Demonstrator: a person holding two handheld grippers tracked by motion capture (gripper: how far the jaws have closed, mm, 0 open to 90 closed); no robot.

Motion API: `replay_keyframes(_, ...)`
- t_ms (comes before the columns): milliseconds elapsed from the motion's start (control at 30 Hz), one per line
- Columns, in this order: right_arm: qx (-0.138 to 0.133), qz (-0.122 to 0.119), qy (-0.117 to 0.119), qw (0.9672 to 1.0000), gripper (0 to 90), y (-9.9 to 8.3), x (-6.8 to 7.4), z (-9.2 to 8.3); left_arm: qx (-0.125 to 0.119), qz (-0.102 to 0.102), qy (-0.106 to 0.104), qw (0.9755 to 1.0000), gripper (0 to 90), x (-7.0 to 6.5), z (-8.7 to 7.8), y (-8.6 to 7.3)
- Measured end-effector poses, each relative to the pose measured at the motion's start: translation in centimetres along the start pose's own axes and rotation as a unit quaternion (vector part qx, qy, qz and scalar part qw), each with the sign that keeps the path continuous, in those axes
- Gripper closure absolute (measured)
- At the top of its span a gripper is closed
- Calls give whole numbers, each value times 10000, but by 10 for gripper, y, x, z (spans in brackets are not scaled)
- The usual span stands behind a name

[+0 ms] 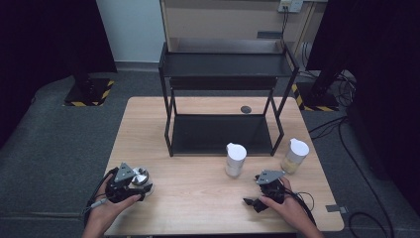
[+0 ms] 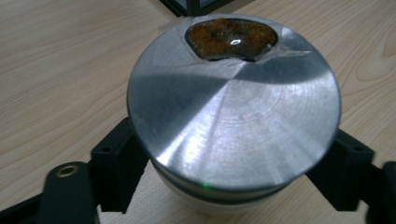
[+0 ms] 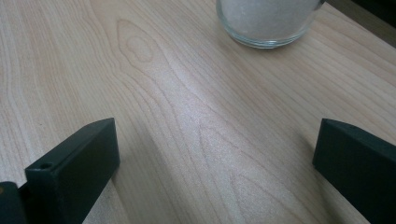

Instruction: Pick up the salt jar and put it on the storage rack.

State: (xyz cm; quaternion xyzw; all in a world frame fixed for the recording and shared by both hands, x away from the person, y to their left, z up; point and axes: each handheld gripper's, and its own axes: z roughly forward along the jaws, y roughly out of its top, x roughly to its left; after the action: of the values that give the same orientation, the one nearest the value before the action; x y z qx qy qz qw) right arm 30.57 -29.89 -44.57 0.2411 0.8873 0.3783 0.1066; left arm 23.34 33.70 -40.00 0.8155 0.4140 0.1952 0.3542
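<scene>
Nearest me, my left gripper (image 2: 224, 186) has its jaws clamped on a metal-lidded jar (image 2: 233, 112); my right gripper (image 3: 215, 163) rests wide open on the worktop (image 3: 177, 116).

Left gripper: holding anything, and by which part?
Yes. The left gripper is shut on the metal-lidded jar, jaws on opposite sides of its body just below the lid.

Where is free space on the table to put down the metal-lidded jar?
Bare wood lies between the left tongs holding the jar and the white jar, also on the rack's lower shelf. It is crowded around the right tongs and the yellow jar.
</scene>
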Motion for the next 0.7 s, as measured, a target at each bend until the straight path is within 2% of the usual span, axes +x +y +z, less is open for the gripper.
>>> replay_keyframes(100,0,1,0,10000,9,0,0,0,-30,-44,-79,10000,290,3,1,-3)
replay_keyframes(200,0,1,0,10000,9,0,0,0,-37,-72,-120,9999,295,5,1,-4)
replay_keyframes(500,1,3,-2,10000,9,0,0,0,-96,-32,-51,9999,297,3,1,-6)
replay_keyframes(700,2,4,-3,10000,9,0,0,0,-215,-121,-11,9997,298,3,-3,-7)
